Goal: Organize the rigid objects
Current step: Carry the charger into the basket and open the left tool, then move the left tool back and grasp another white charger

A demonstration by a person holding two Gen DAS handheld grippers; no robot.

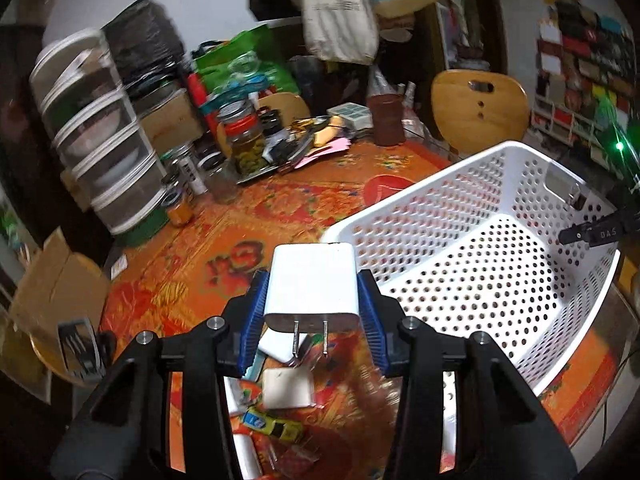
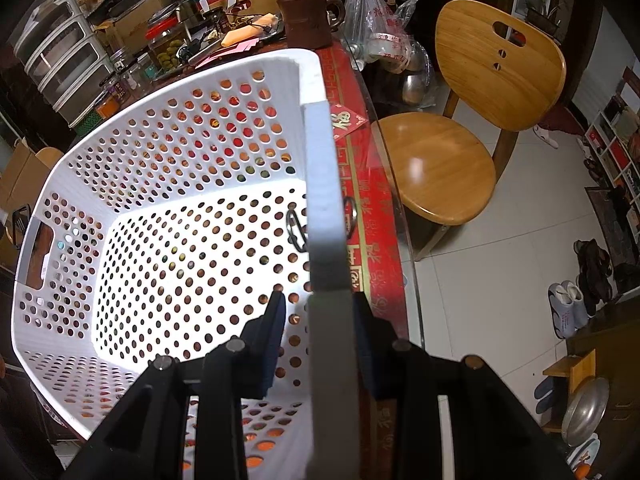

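Left tool (image 1: 314, 312): blue-padded fingers clenched on a white charger (image 1: 312, 284), prongs pointing back toward the camera, held above the desk just beside the basket's near corner.
Right tool (image 2: 318, 320): fingers straddle the basket's side wall at the rim; left finger stands apart from the wall, right finger hidden behind it, so cannot tell if it grips.
White basket (image 1: 492, 264): perforated, sits on the desk, one black ring-like item (image 2: 295, 232) lying inside by the wall.
Loose items: second white block (image 1: 287, 388) and a yellow-green pack (image 1: 276, 426) lie on the desk under the left tool; image blurred there.
Desk (image 1: 248, 224): orange-red patterned cloth under a glass top.
Far desk edge: olive jar (image 1: 248, 148), brown mug (image 2: 306, 20), papers, small jars crowded together.
Room: plastic drawer tower (image 1: 104, 148) at left; wooden chair (image 2: 472, 112) beside the desk on pale floor tiles; shoes (image 2: 580, 292) along the right wall.
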